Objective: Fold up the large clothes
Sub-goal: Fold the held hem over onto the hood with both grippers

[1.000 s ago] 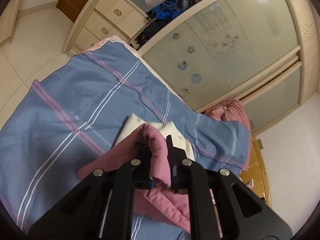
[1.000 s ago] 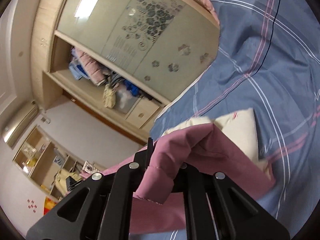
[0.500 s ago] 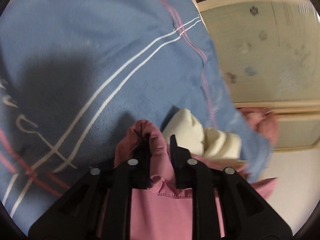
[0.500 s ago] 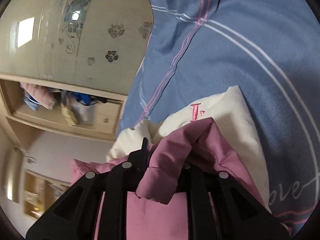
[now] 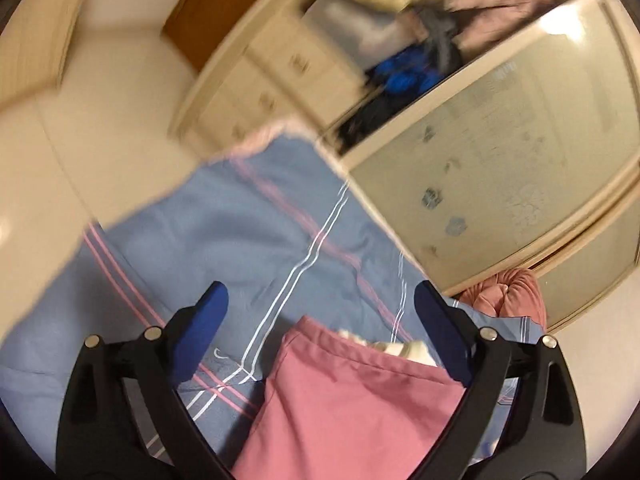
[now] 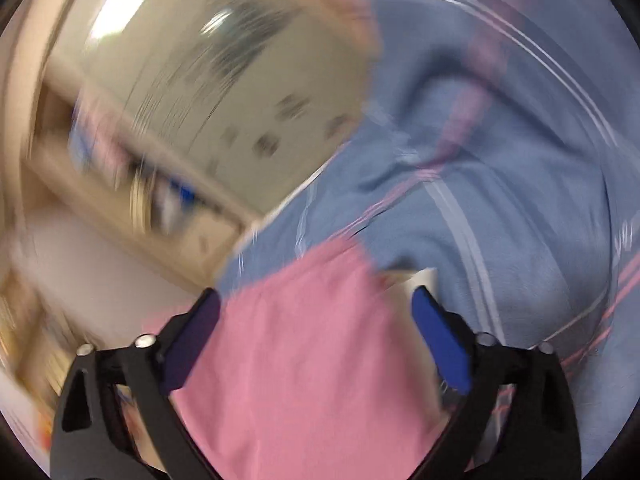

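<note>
A pink garment (image 5: pixel 348 404) lies folded flat on the bed, over a cream-white layer (image 5: pixel 404 347) that peeks out at its far edge. My left gripper (image 5: pixel 320 304) is open, its blue-padded fingers spread wide above the garment and holding nothing. In the right wrist view the same pink garment (image 6: pixel 304 360) lies below my right gripper (image 6: pixel 316 304), which is also open and empty. The cream layer (image 6: pixel 420 278) shows by its right finger. Both views are blurred by motion.
The bed is covered by a blue blanket (image 5: pixel 248 232) with pink and white stripes. A wardrobe with a frosted sliding door (image 5: pixel 500 152) and open shelves of clothes (image 5: pixel 420 48) stands behind it. A pink cushion (image 5: pixel 504 292) lies at the bed's far corner.
Both grippers have opened and let go of the pink garment, which now lies flat on the bed. Both have lifted and pulled back, and the cameras are swinging.
</note>
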The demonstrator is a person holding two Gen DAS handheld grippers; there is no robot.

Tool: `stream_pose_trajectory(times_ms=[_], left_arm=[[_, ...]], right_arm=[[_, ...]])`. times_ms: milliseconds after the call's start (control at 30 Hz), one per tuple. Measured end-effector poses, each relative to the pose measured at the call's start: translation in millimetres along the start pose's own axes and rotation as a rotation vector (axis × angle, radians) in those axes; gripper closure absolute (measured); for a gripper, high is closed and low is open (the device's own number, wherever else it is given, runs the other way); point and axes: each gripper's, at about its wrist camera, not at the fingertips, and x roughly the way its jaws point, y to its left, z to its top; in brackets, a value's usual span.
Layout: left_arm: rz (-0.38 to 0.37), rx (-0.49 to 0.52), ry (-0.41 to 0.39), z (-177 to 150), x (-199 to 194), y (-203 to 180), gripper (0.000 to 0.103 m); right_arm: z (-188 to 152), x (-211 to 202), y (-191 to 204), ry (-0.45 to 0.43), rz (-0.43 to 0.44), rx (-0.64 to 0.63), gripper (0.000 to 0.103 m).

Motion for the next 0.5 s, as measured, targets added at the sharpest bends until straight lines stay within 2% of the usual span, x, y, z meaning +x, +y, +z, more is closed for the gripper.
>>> stream_pose_trajectory(times_ms=[100,133,233,267,300,367,400,433,500], left_arm=[[-0.062,0.171,0.100,-36,-17,-53,0.040],[-0.090,0.261,0.153,-65,-15,-82,0.048],[-0.093,0.504,0.277,-138,10,-144,0.065],[-0.074,0.578,0.307,-160,25,-162,0.067],[-0.031,0.641,0.320,-178,40,-175,0.071],[0.074,0.712,0.322,-201,78,-188,0.073],[0.119,0.721,0.307,-204,95,-189,0.076],[0.190,0.736,0.328,-205,124,-191,0.076],[0.271,0.723,0.355,-201,168,-184,0.075]], right_arm=[[-43,17,92,0.039,0.024,-0.294,0.033],[-68,24,129,0.047,0.027,-0.420,0.036],[-117,59,184,0.088,-0.048,-0.645,0.044],[-126,73,193,0.114,-0.060,-0.679,0.052],[-129,90,198,0.141,-0.076,-0.678,0.057],[-125,122,192,0.154,-0.173,-0.664,0.063],[-119,138,185,0.152,-0.246,-0.662,0.066],[-108,155,171,0.167,-0.272,-0.613,0.066],[-91,183,141,0.200,-0.305,-0.493,0.065]])
